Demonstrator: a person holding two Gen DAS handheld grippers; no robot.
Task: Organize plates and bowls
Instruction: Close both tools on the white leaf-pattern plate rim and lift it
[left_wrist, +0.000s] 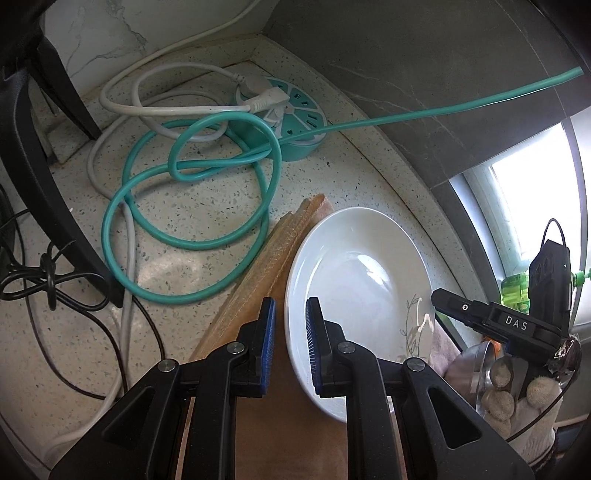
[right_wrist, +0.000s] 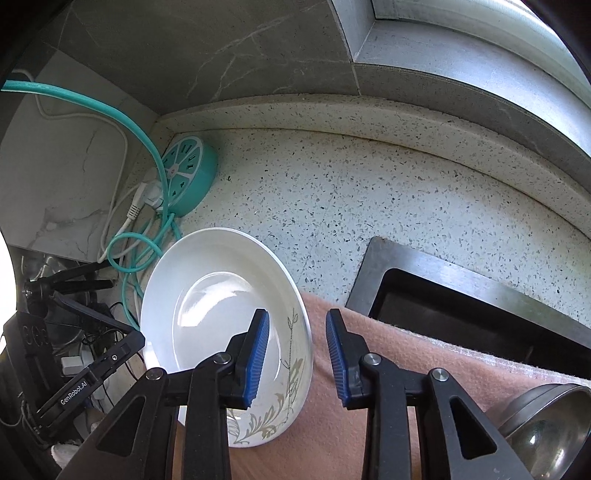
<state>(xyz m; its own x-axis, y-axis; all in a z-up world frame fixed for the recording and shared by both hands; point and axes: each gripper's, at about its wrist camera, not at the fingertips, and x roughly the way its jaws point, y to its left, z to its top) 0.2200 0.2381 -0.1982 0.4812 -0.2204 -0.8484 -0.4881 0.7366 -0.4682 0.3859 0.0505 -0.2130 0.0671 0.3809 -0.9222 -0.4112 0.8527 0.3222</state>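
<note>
We judge the white glazed ceramic plate (left_wrist: 354, 273) stiff, fairly heavy, slick and breakable, so opposite edges of its rim are the places to take it. On the left, our left gripper (left_wrist: 291, 345) straddles that rim, blue pads not visibly pressing. The plate lies on cloths on the speckled stone counter (right_wrist: 369, 192); grey-green leaf sprigs decorate one side. On the right, our right gripper (right_wrist: 297, 363) brackets the decorated rim, pads clear of it on both sides, nothing clamped.
</note>
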